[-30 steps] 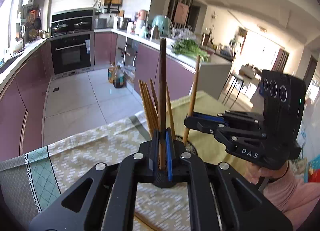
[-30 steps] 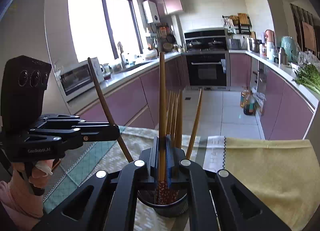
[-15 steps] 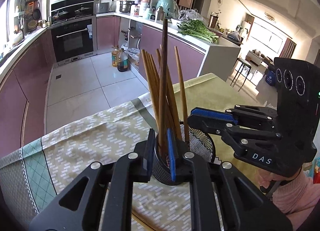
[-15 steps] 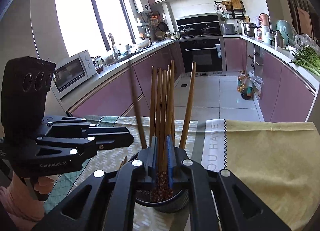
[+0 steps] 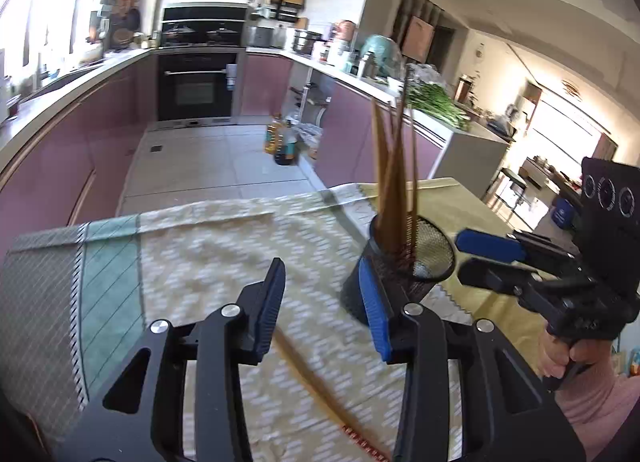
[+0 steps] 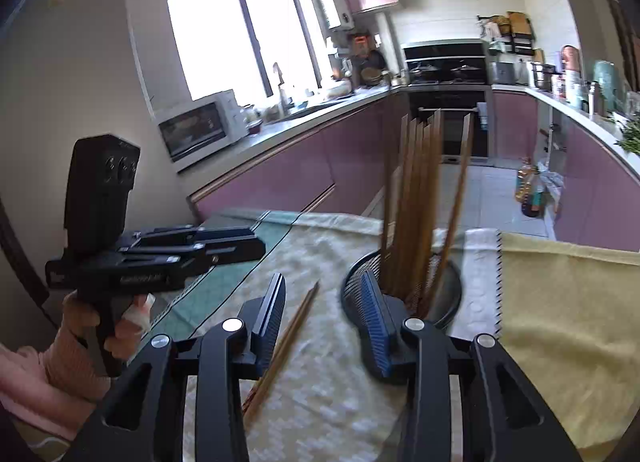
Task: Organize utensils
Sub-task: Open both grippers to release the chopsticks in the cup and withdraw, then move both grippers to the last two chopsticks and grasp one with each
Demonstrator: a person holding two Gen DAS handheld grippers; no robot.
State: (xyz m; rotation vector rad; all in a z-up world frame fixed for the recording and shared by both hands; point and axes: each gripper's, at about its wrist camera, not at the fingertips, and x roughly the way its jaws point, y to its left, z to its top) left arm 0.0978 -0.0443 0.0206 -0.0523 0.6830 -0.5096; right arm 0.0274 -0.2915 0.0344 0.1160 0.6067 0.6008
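We find most chopsticks (image 5: 394,178) standing in the mesh cup (image 5: 420,258) on the cloth-covered tabletop (image 5: 224,246), with loose chopsticks (image 6: 280,346) lying flat beside it. Both the left claw (image 5: 326,304) and right claw (image 6: 324,314) gape wide, holding nothing. We judge the next step is collecting the loose ones, which calls for a low, closing pinch.

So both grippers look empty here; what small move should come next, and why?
Probably lower the left gripper onto the chopsticks lying on the cloth. Its jaws stand open right above them, while the other chopsticks already stand in the mesh holder. The right gripper is open too.
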